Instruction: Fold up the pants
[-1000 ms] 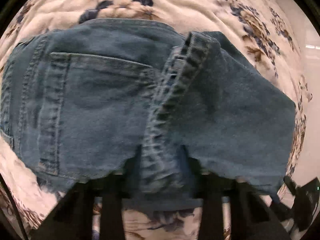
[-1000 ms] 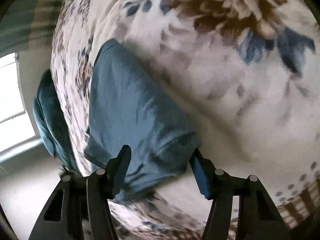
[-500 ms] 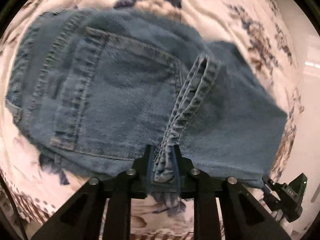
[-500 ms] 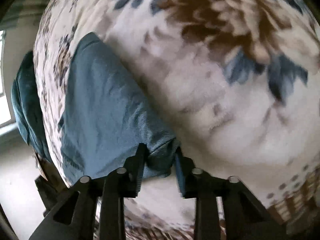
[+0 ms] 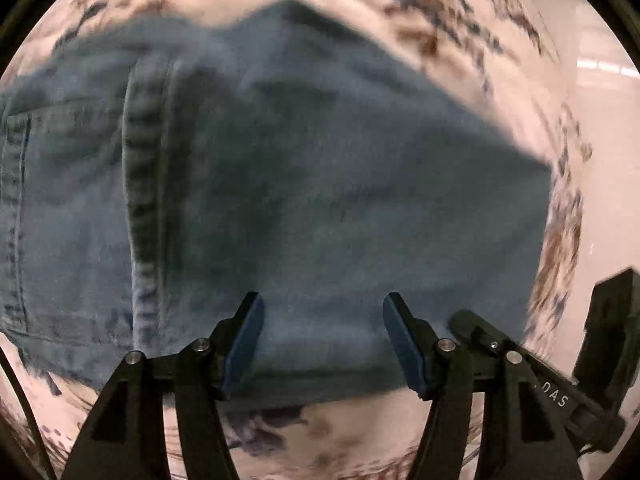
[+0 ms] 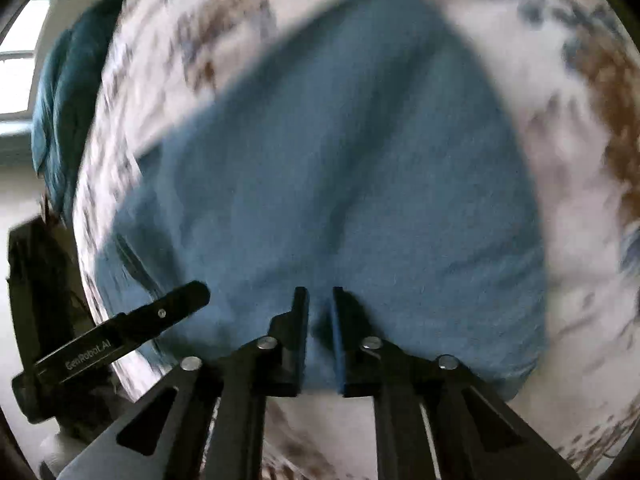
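Note:
Blue denim pants (image 5: 320, 184) lie on a floral bedspread (image 5: 360, 436) and fill the left wrist view, with a thick stitched seam (image 5: 144, 200) running down at the left. My left gripper (image 5: 323, 304) hovers over the near edge of the denim, its jaws opening wide and its pads off the cloth. In the right wrist view the pants (image 6: 340, 160) spread out as a smooth blue panel. My right gripper (image 6: 319, 294) is closing at their near edge, its jaws almost together with a pinch of denim between the pads.
The floral bedspread (image 6: 580, 220) surrounds the pants. A teal cloth (image 6: 60, 100) hangs past the bed's left edge, beside a bright window (image 6: 16, 80). A black bar of the other gripper shows in each view (image 5: 520, 356) (image 6: 120, 332). Pale floor lies beyond the bed (image 5: 600, 140).
My left gripper let go of the stitched seam fold, opened and slid to the right along the pants. My right gripper closed on the denim's edge and rolled, swinging the pants towards the middle.

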The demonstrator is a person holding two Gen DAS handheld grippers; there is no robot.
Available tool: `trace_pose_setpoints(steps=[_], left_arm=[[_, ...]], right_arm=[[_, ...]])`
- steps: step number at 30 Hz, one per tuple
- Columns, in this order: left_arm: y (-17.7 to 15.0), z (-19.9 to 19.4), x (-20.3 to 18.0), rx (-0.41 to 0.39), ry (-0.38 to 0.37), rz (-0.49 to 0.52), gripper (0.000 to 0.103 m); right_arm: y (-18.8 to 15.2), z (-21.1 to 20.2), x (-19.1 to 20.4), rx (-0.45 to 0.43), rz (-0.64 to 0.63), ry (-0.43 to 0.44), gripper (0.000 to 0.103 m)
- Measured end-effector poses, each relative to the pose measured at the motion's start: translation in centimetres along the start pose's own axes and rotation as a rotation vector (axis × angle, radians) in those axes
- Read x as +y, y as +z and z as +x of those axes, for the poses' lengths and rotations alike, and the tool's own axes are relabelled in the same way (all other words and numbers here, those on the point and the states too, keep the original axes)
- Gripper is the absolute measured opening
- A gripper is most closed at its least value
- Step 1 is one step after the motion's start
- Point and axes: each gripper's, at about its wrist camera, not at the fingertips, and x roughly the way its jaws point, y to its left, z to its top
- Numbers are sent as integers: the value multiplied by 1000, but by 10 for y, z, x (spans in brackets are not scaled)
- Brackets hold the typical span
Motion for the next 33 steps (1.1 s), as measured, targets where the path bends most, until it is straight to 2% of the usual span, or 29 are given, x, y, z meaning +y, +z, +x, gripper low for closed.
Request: trace_pose_setpoints(steps=[1,3,4,5,7,9,12,14,15,17,18,20,21,22,23,25,26,31,32,33], left_arm=[[-6,0,4,-2,21,18,60],[-14,-2,13,-19,23,22,56],[-16,-4,19,-24,14,7,49],[-14,-6,27,-24,-13,-28,46],[-10,-7,37,-14,-55,-87,46],[-5,-14,41,-3,-74,-130,46],[7,-46,39,-80,-81,-133,52],[19,-65,40,-152,-73,-128,62],[28,-67,42,-177,-53,-124,70],[51,-63,52,-184,5,-129,71],[54,-58,60,-170,11,-131,71],[70,-32,59,-130,5,-131,68],[74,-28,58,-132,2,-124,46],[77,-25,54,-141,4,-98,36],[79,-24,47,-159,48,-45,33],[81,-23,41,-188,105,2,32],[81,-17,42,-182,109,4,33],[67,-40,52,-219,70,-38,38],[58,-55,57,-251,49,-65,38],[52,-65,62,-281,39,-82,43]], right_arm=[[-7,0,-2,9,-25,-11,2],[-19,-5,-16,16,-21,-20,0],[-21,-7,-24,14,0,-10,0],[-23,-9,-35,10,37,14,0],[-20,-7,-48,19,96,60,0],[-16,-9,-47,38,115,51,0],[-12,-23,-37,52,48,26,10],[-6,-41,-30,28,5,26,22],[-1,-50,-25,3,-16,21,35],[8,-58,-17,-30,-40,-2,48],[13,-60,-15,-43,-49,-17,48],[22,-61,-15,-55,-41,-38,48],[27,-61,-18,-58,-31,-43,48],[29,-60,-19,-63,-26,-53,48],[32,-61,-24,-69,-24,-66,48],[38,-55,-20,-76,-24,-89,48],[38,-53,-22,-76,-24,-93,48],[45,-40,-6,-65,-55,-142,48],[44,-41,-2,-63,-61,-143,48],[44,-42,2,-60,-68,-139,49]])
